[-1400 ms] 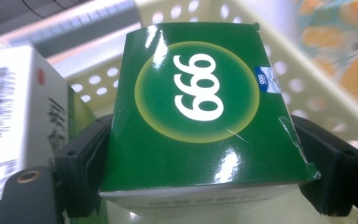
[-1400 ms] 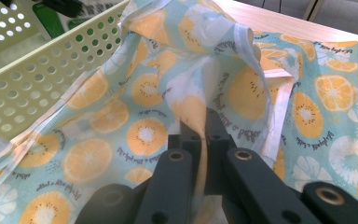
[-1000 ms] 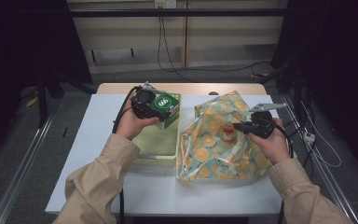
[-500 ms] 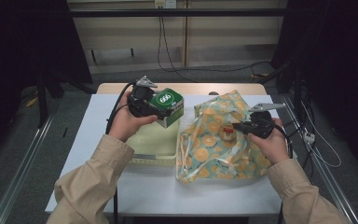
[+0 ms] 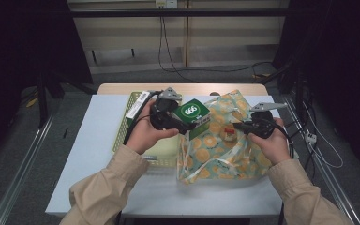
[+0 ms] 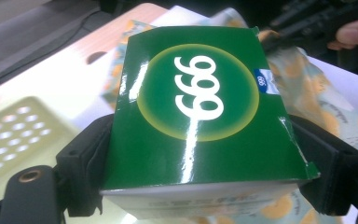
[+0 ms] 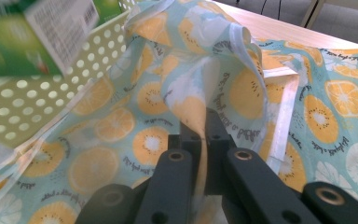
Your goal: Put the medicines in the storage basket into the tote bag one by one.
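Box (image 6: 205, 112), glossy green, white "666" (yellow-ringed circle)

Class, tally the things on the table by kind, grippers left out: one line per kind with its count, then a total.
Green box marked 666: 1
Orange-print fabric bag: 1
Pale green perforated basket: 1
Total: 3
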Available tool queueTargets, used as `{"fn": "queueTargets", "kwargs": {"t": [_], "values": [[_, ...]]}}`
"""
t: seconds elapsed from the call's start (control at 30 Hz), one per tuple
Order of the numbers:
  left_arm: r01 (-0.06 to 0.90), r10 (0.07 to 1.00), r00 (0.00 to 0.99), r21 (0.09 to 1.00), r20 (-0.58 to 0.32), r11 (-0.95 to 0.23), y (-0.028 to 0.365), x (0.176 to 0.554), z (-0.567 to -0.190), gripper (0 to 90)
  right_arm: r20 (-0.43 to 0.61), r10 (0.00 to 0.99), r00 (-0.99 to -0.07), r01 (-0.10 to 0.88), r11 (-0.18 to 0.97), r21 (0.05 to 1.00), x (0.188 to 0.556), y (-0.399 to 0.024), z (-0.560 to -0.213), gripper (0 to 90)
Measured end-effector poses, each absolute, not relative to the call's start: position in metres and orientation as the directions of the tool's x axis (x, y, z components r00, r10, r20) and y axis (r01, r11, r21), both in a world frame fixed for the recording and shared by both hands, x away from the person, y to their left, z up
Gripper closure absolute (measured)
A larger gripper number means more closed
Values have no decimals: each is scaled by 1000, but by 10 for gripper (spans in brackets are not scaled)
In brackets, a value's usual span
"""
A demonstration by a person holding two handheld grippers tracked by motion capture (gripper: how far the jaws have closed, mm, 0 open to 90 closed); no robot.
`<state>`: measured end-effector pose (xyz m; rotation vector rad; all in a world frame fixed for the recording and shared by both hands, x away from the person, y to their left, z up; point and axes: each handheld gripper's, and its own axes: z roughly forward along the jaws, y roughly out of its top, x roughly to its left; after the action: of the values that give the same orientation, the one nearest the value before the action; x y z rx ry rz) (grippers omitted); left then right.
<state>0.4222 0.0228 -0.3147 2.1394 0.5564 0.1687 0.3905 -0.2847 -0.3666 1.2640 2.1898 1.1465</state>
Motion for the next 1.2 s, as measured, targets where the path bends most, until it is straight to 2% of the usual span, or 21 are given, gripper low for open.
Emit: {"fn": "queueTargets", "kwargs": {"t": [0.53, 0.77, 0.83, 0.93, 1.2], "values": [[320, 373, 921, 755, -107, -573, -26, 416, -361, 162, 74, 839, -540, 534, 273, 800, 387, -284, -361, 900], [328, 374, 922, 721, -103, -610, -45, 418, -381, 162, 73, 836, -544, 532, 277, 800, 388, -283, -359, 900], [314, 377, 923, 721, -79, -618, -51, 419, -382, 162, 71, 834, -547, 532, 280, 799, 388, -282, -360, 900], [342, 376, 918, 727, -124, -596, -57, 420, -381, 162, 71, 835, -546, 533, 281, 798, 389, -282, -359, 900], [356, 366, 918, 725, -153, -590, -73, 413, -382, 161, 67, 839, -541, 530, 277, 802, 388, -286, -356, 900]]}}
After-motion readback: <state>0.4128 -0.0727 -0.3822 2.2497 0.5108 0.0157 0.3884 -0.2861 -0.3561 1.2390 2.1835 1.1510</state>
